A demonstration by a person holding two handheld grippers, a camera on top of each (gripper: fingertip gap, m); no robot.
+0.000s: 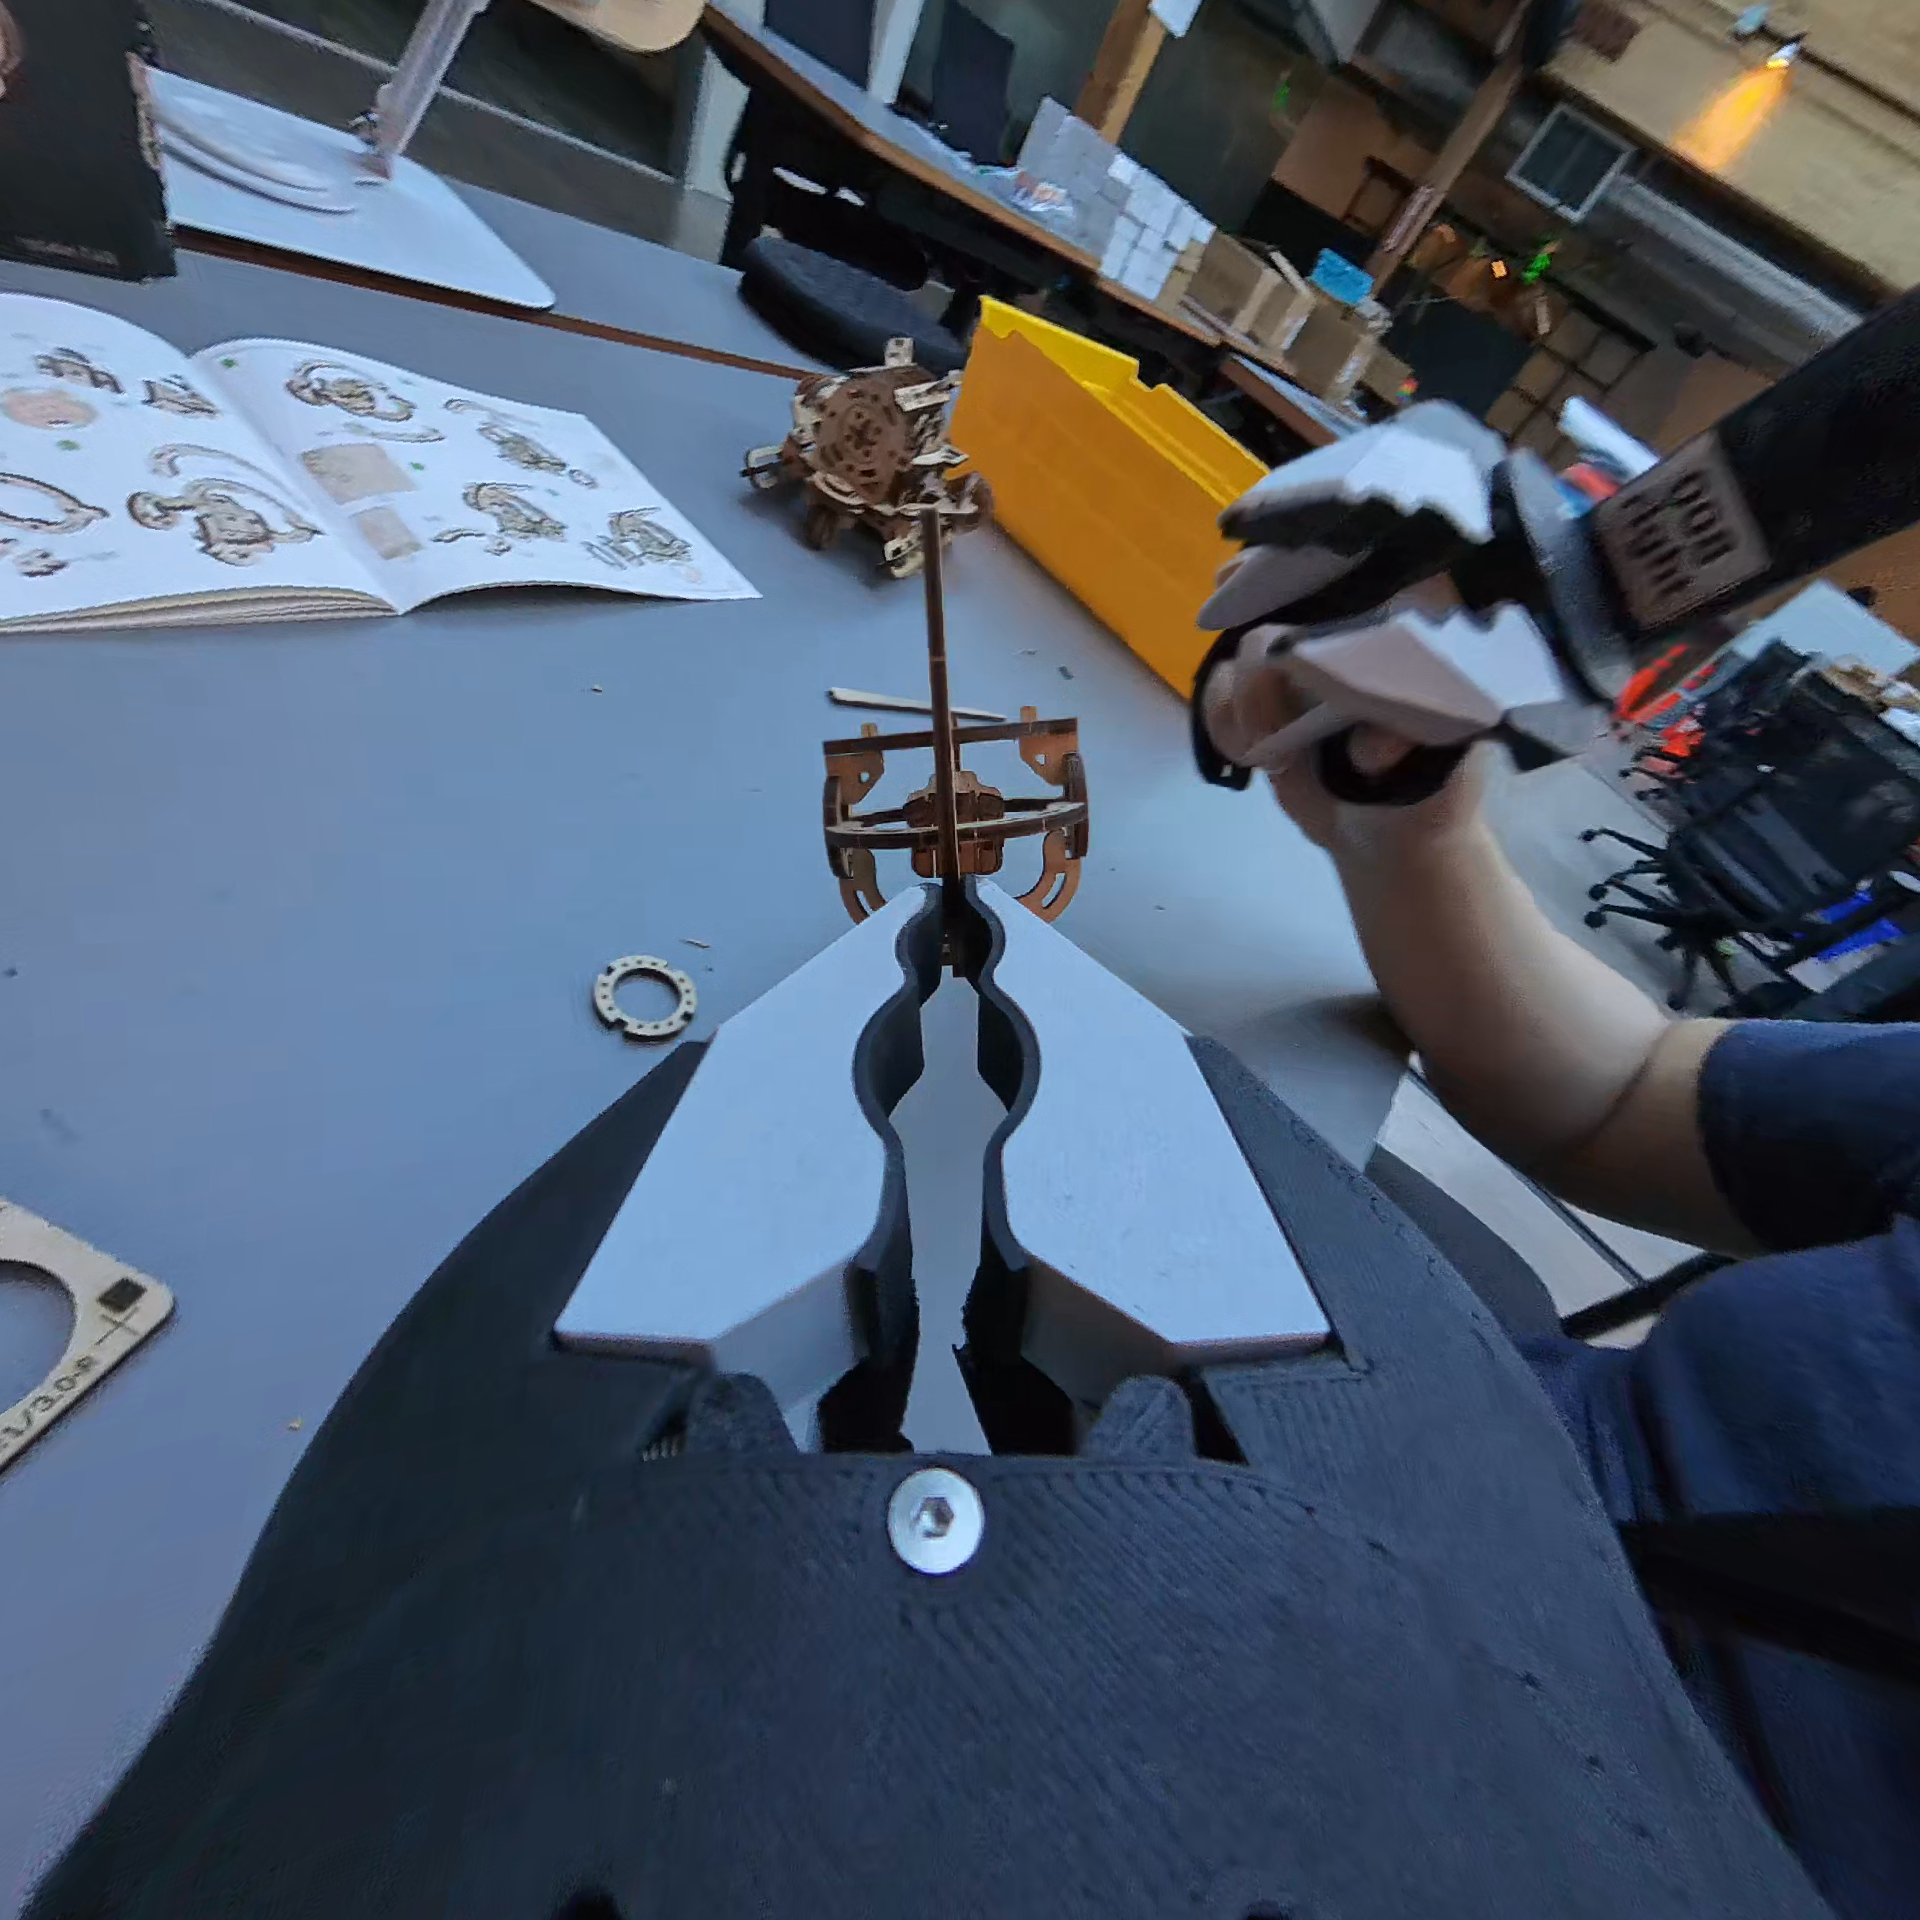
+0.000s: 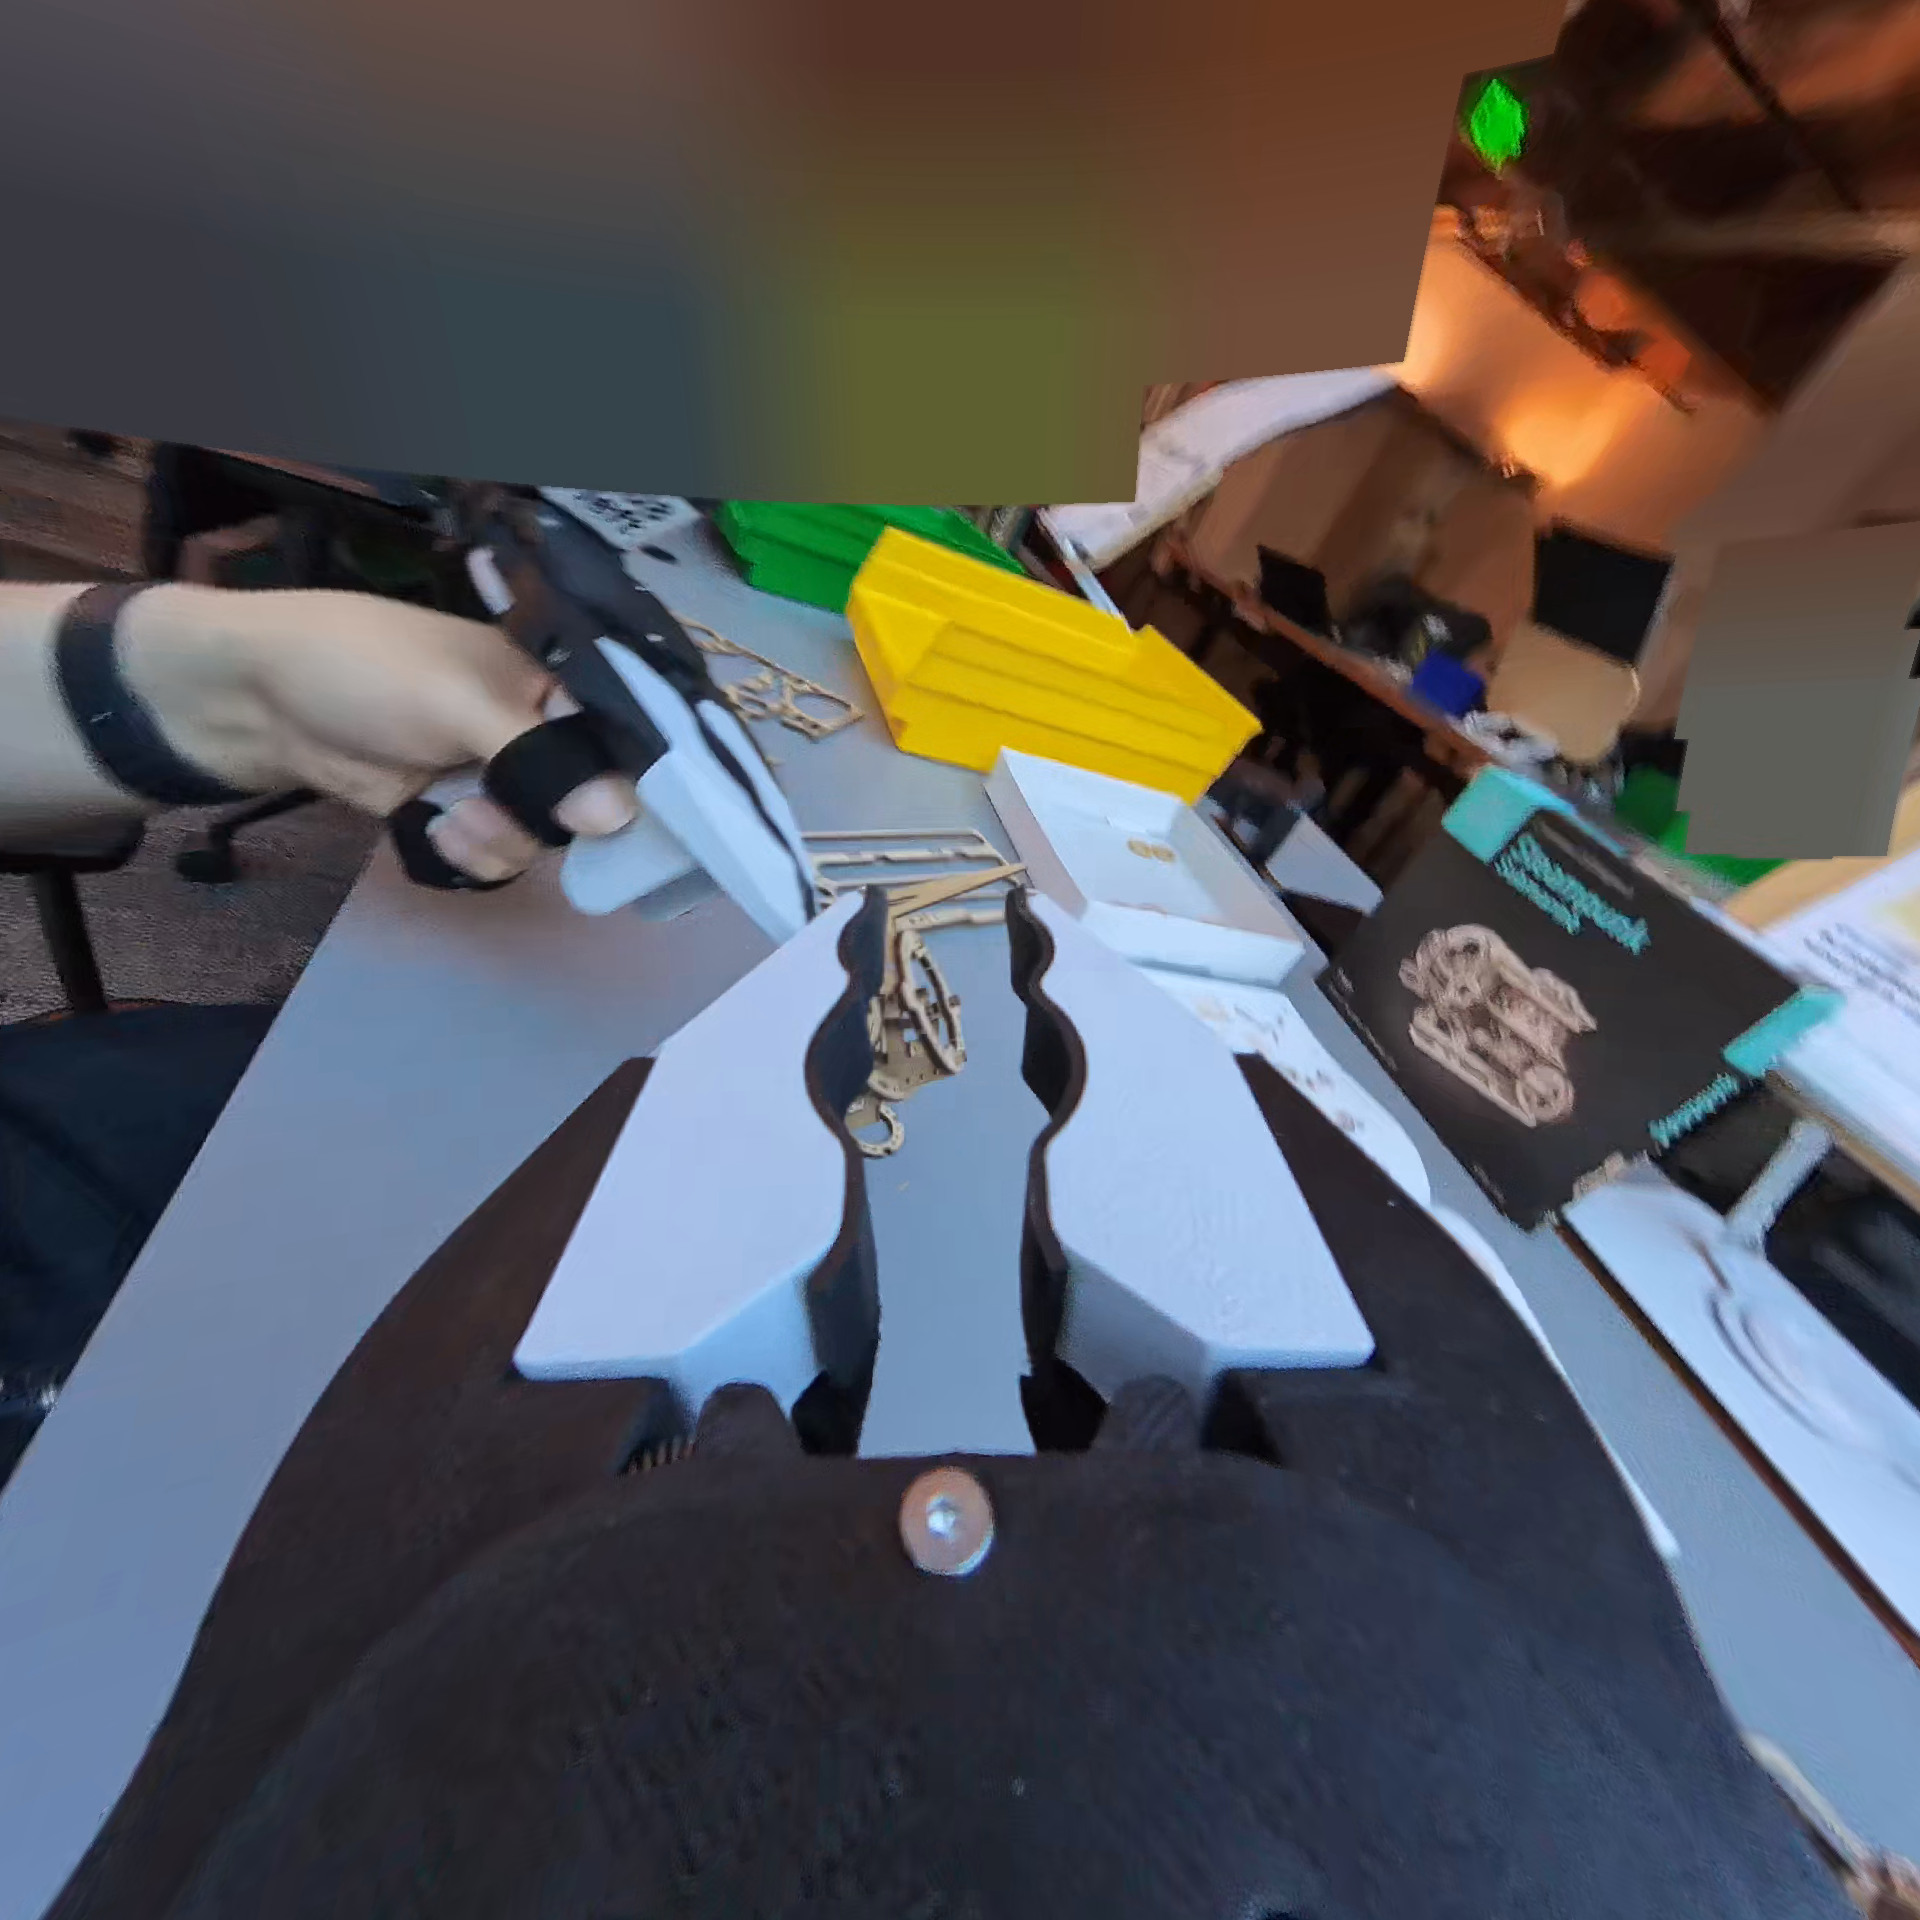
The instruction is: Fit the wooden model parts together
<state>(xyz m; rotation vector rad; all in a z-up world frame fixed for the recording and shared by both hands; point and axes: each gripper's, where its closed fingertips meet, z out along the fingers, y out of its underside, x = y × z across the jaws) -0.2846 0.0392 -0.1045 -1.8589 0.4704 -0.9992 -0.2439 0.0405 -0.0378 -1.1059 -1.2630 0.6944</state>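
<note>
**Left fingers pinch the wooden assembly; right fingers spread above it**

The left gripper (image 1: 954, 914) has its fingers pressed together on the lower edge of a small wooden sub-assembly (image 1: 951, 805), a ringed frame with curved legs and a thin upright mast, held just above the grey counter (image 1: 416, 831). The right gripper (image 2: 940, 914) has its fingers spread with nothing between them, and the same sub-assembly (image 2: 914, 1023) shows through the gap, beyond them.

On the counter near the left fingers lies a loose wooden ring (image 1: 644, 995). Farther off sit a finished wooden model (image 1: 871, 452) and an open instruction booklet (image 1: 312, 478).

A yellow bin (image 2: 1039, 665) stands behind the work area; its contents are hidden. Beside it a white tray (image 2: 1143, 883) holds 1 small golden piece (image 2: 1150, 850). A black kit box (image 2: 1558, 997) leans at the right.

The person's right hand (image 1: 1340, 748) grips its tool raised and tilted down toward the counter; the left hand (image 2: 343, 707) holds its tool angled downward.
</note>
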